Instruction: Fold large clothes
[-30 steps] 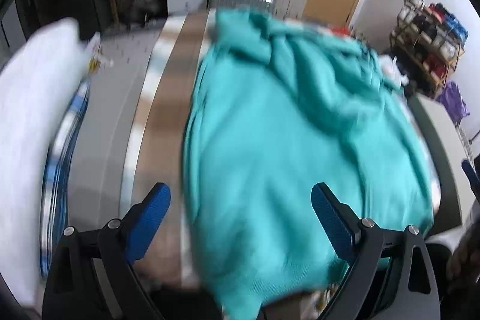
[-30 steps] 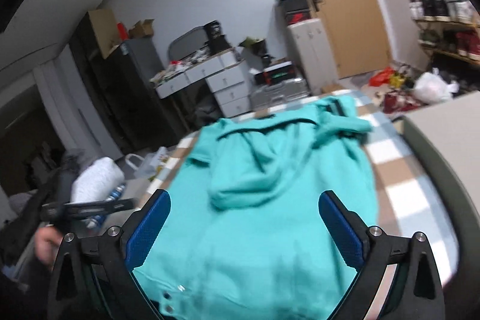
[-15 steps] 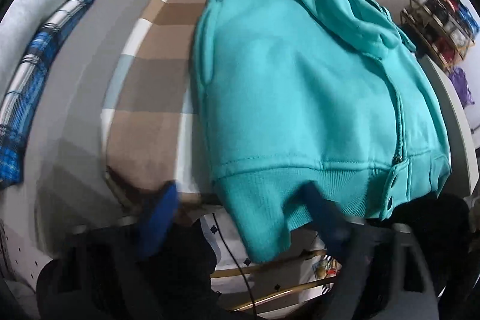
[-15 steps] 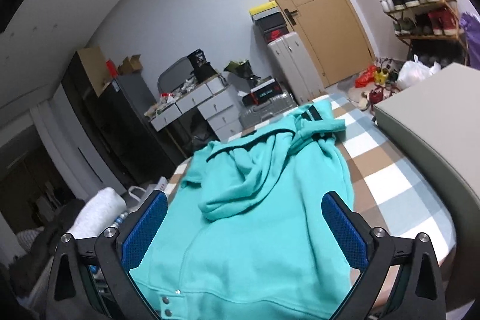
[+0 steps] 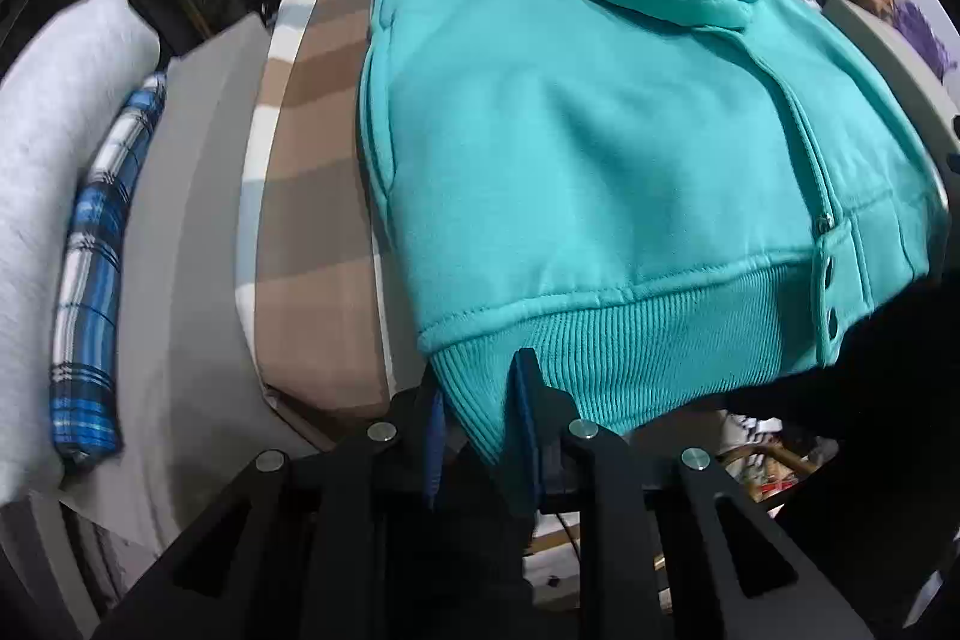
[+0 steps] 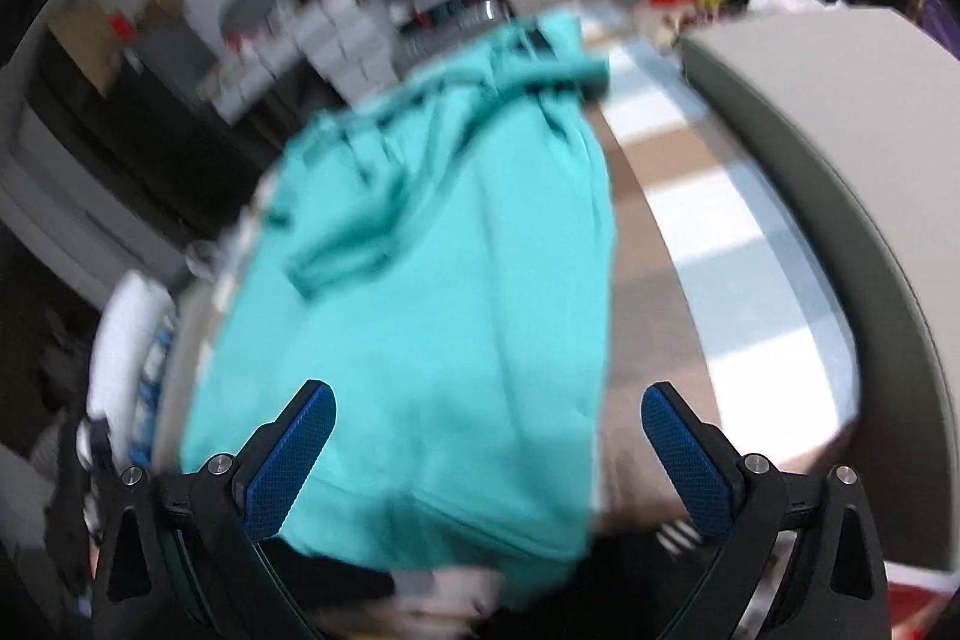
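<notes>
Teal hoodie (image 5: 600, 148) lies flat on the checked bed cover (image 5: 318, 244), ribbed hem overhanging the near edge. Left gripper (image 5: 480, 400) has just been closing — its blue pads now pinch the hem's left corner. Right gripper (image 6: 486, 454) stands wide open above the blurred hem, holding nothing. A plaid cloth (image 5: 96, 292) and white pillow (image 5: 42, 172) lie beside — clear of the garment.

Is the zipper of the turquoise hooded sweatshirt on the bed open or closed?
Closed. On the turquoise hooded sweatshirt, the zipper runs as one joined line down to its pull; the snap placket below lies flat.
</notes>
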{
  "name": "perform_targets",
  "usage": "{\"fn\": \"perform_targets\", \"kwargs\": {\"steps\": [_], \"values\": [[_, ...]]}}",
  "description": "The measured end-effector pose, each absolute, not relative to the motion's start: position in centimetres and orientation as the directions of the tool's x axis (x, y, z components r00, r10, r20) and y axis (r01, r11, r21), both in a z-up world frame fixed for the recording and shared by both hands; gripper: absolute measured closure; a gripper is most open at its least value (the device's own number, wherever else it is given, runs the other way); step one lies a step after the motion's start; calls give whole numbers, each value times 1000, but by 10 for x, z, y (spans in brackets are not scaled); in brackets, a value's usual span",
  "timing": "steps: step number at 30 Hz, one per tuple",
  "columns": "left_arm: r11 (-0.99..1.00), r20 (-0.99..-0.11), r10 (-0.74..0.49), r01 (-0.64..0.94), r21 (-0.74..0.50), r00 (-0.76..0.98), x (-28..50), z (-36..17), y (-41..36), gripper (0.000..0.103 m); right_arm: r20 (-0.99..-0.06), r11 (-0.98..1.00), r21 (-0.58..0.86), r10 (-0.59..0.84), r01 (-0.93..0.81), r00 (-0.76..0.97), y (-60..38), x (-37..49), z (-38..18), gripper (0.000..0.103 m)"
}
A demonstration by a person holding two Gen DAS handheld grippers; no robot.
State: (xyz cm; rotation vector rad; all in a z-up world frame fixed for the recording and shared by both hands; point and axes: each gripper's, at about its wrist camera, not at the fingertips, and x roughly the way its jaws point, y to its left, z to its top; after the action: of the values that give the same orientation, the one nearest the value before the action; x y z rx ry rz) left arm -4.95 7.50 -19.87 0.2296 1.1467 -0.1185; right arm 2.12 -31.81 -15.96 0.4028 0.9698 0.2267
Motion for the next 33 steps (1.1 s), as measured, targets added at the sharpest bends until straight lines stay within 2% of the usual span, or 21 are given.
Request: {"fn": "perform_targets", "kwargs": {"steps": [2, 5, 7, 9, 10, 13, 14, 15, 16, 18, 19, 20, 21, 22, 23, 28, 30, 32, 33], "values": [[977, -907, -22, 201, 70, 420, -51, -193, 77, 87, -806, 902, 432, 392, -13, 443, -312, 28, -174, 10], [983, -897, -115, 178, -41, 426, -50, -185, 92, 85, -841, 897, 439, 430, -50, 327, -300, 31, -192, 30], [978, -900, -188, 160, -135, 394, -44, -185, 105, 80, -863, 914, 404, 394, -38, 315, -301, 29, -197, 32], [971, -898, -232, 134, -196, 373, -39, -188, 110, 78, -859, 902, 432, 418, -20, 295, -306, 28, -204, 39], [964, -894, -265, 128, -234, 361, -37, -190, 114, 74, -850, 887, 463, 442, 3, 287, -311, 26, -209, 39], [939, -874, -343, 127, -319, 345, -32, -195, 114, 50, -829, 867, 499, 473, 11, 296, -318, 22, -210, 39], [933, -870, -361, 126, -338, 335, -32, -198, 112, 48, -825, 862, 506, 479, 15, 300, -319, 22, -209, 40], [931, -873, -364, 123, -342, 326, -33, -198, 111, 48, -806, 842, 540, 512, 12, 297, -319, 23, -209, 55], [933, -879, -359, 126, -336, 313, -31, -200, 107, 48, -785, 821, 571, 543, 11, 298, -318, 24, -208, 61], [926, -874, -376, 149, -346, 308, -31, -199, 103, 48, -738, 779, 627, 595, -1, 319, -319, 26, -200, 81], [919, -867, -394, 158, -362, 304, -28, -198, 103, 48, -673, 725, 688, 653, -30, 348, -321, 26, -191, 86], [898, -844, -441, 166, -408, 305, -27, -194, 104, 48, -594, 662, 746, 708, -69, 382, -324, 25, -183, 87], [879, -823, -478, 173, -445, 306, -27, -191, 106, 48, -473, 572, 808, 772, -140, 425, -330, 23, -169, 87], [867, -811, -498, 177, -466, 307, -24, -189, 109, 48, -426, 541, 823, 789, -172, 442, -332, 21, -163, 86], [860, -803, -510, 172, -480, 309, -22, -188, 111, 48, -418, 538, 824, 789, -180, 450, -333, 21, -161, 84], [874, -834, -484, 109, -473, 265, -18, -205, 112, 48, -649, 710, 700, 676, -74, 348, -318, 29, -192, 81], [883, -847, -467, 94, -459, 256, -21, -208, 112, 49, -685, 739, 671, 649, -60, 330, -319, 26, -195, 70], [895, -859, -445, 96, -436, 252, -24, -206, 107, 43, -739, 780, 625, 608, -43, 289, -313, 26, -202, 54], [899, -864, -438, 102, -427, 247, -24, -205, 105, 42, -752, 788, 613, 602, -50, 268, -309, 27, -207, 50]]}}
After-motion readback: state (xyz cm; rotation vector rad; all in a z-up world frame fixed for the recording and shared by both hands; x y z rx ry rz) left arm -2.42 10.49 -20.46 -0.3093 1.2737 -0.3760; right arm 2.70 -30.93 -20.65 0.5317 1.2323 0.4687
